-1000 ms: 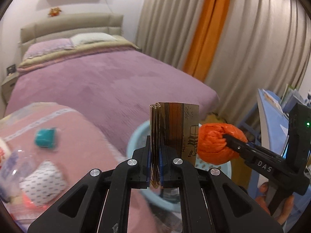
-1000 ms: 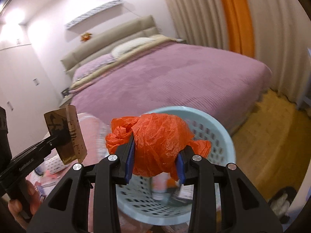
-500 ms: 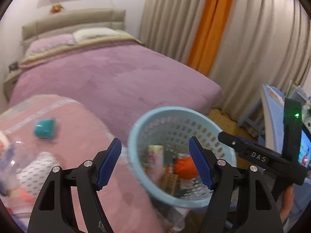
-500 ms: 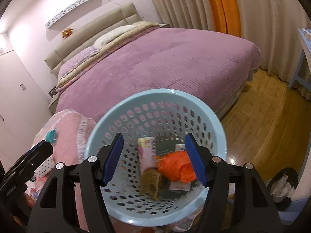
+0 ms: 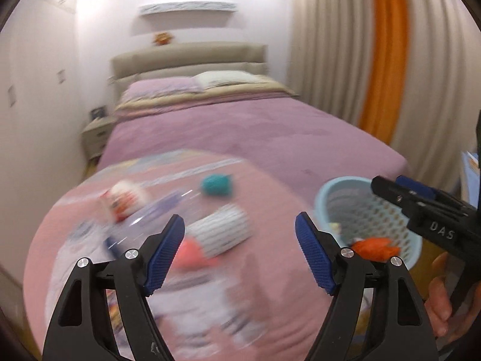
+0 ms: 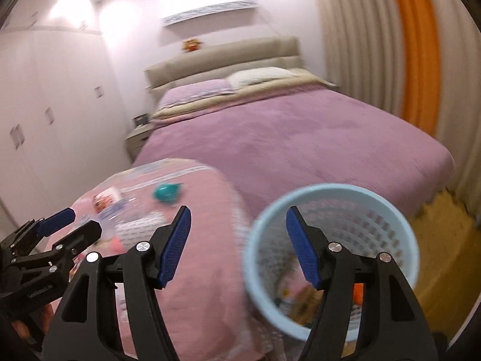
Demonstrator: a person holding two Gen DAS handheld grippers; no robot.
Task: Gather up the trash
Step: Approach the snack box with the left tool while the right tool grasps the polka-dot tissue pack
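My left gripper (image 5: 240,249) is open and empty above a pink-covered round table (image 5: 270,300). Blurred trash lies there: a teal lump (image 5: 215,184), a white striped wrapper (image 5: 221,233), a red-and-white packet (image 5: 124,200) and a clear plastic bag (image 5: 156,210). My right gripper (image 6: 238,248) is open and empty, between the table and the light-blue basket (image 6: 330,255). The basket (image 5: 365,210) holds the orange bag (image 5: 375,248) and other pieces. Each gripper shows in the other's view: the right gripper (image 5: 402,188) and the left gripper (image 6: 64,225).
A bed with a purple cover (image 6: 300,138) stands behind the table and basket. Beige and orange curtains (image 5: 384,60) hang at the right. A nightstand (image 5: 96,138) is by the left wall. Wooden floor (image 6: 445,240) shows right of the basket.
Both grippers let go of their loads, the cardboard piece and the orange bag, which now lie in the basket. Both have swung left, toward the table.
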